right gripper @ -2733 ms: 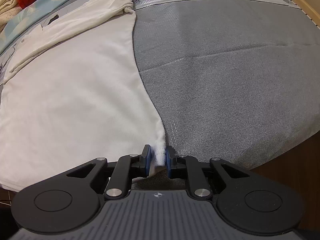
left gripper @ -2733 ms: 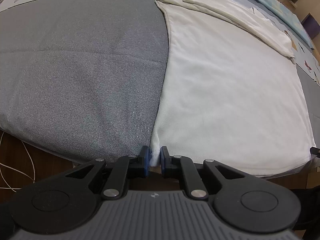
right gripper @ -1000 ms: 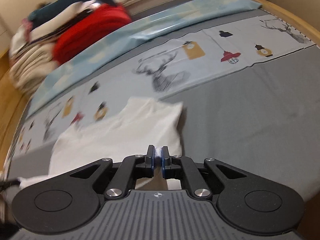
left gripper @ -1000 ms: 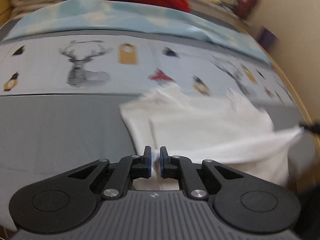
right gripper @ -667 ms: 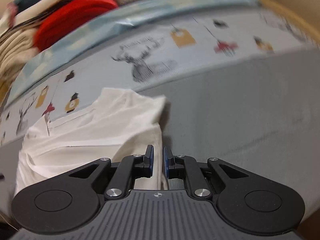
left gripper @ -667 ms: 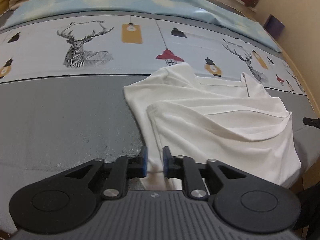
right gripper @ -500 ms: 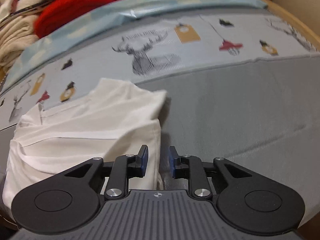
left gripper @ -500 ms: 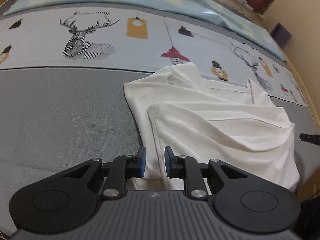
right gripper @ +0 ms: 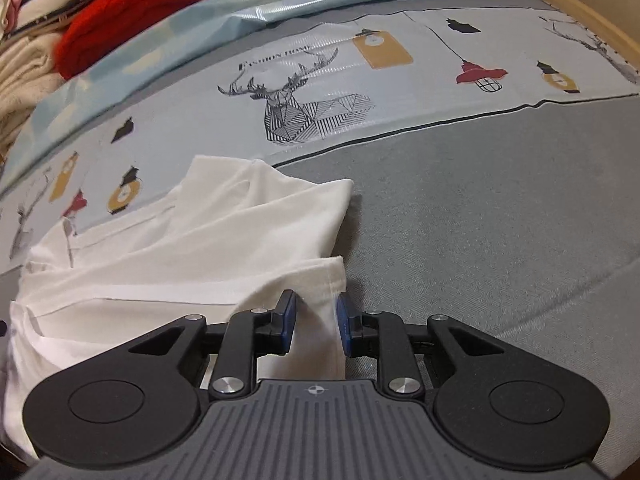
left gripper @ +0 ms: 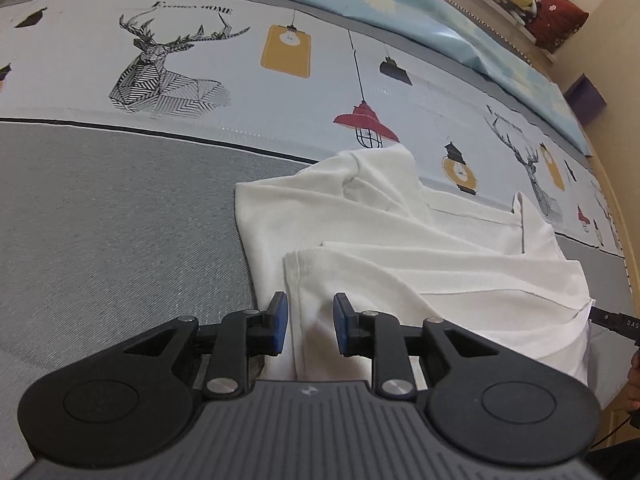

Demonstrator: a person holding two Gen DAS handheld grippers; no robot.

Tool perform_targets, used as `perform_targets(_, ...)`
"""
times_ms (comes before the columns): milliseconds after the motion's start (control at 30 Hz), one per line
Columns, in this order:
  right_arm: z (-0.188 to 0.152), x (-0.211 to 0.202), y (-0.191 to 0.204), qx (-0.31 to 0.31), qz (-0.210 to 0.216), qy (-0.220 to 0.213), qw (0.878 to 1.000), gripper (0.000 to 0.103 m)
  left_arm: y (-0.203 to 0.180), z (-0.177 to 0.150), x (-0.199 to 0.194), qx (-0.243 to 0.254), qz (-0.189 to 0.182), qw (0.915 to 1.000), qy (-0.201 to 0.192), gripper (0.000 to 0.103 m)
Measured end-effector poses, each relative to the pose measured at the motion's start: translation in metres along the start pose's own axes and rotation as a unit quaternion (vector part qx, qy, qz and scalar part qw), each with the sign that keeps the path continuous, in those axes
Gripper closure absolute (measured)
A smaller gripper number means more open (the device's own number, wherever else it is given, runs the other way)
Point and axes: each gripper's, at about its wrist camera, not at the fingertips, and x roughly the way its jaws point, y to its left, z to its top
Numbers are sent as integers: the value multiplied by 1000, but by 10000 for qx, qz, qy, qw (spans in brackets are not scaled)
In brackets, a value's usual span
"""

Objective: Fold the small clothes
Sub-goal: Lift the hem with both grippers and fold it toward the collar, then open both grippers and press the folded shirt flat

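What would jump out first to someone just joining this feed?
The white shirt, folded over itself in loose layers on the grey bedspread, its hemmed edge lying between the open jaws of both the left gripper and the right gripper. Beyond it runs a pale printed band with a geometric deer and hanging lamps, and a red garment sits in the pile at the far left of the right wrist view.

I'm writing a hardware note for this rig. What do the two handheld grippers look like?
They look identical. The left gripper and right gripper each have black linkage arms with silver pivot pins, two round black discs at the base, and a grey ribbed body bearing a small crosshair mark. The finger pads are blue. No cable to either shows, and no sleeve.
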Motion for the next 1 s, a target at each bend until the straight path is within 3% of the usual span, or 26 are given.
perform_targets(167, 4, 3, 2, 27, 9, -51, 10000, 81, -4, 5, 15, 43, 85, 9999, 143, 76)
perform_targets(200, 4, 4, 2, 8, 3, -53, 10000, 87, -5, 5, 18, 60, 125, 9997, 181, 76)
perform_targets(267, 5, 2, 5, -29, -52, -75, 10000, 94, -7, 7, 18, 165, 211, 9995, 145, 91)
perform_targets(300, 5, -1, 6, -2, -85, -131, 9999, 97, -8, 8, 14, 257, 299, 9992, 49, 97)
perform_targets(400, 7, -23, 8, 228, -74, -528, 9983, 99, -13, 12, -12, 395, 219, 9979, -464, 98)
perform_targets(500, 11, -47, 16, 142, -80, -1198, 9927, 99, -18, 16, -34, 466, 210, 9928, -1087, 98)
perform_targets(633, 28, -54, 21, 184, -71, -1883, 9819, 99, -14, 30, -43, 186, 395, 9846, -1691, 98)
perform_targets(733, 41, -49, 28, 187, -57, -2195, 9754, 99, -15, 37, -44, 122, 524, 9799, -1923, 98)
perform_targets(900, 57, -25, 41, 267, -135, -2147, 9762, 98, -17, 48, -38, 4, 680, 9779, -1975, 96)
perform_targets(1000, 62, -10, 43, 411, -546, -1878, 9798, 87, -7, 51, -35, -262, 570, 9835, -1699, 95)
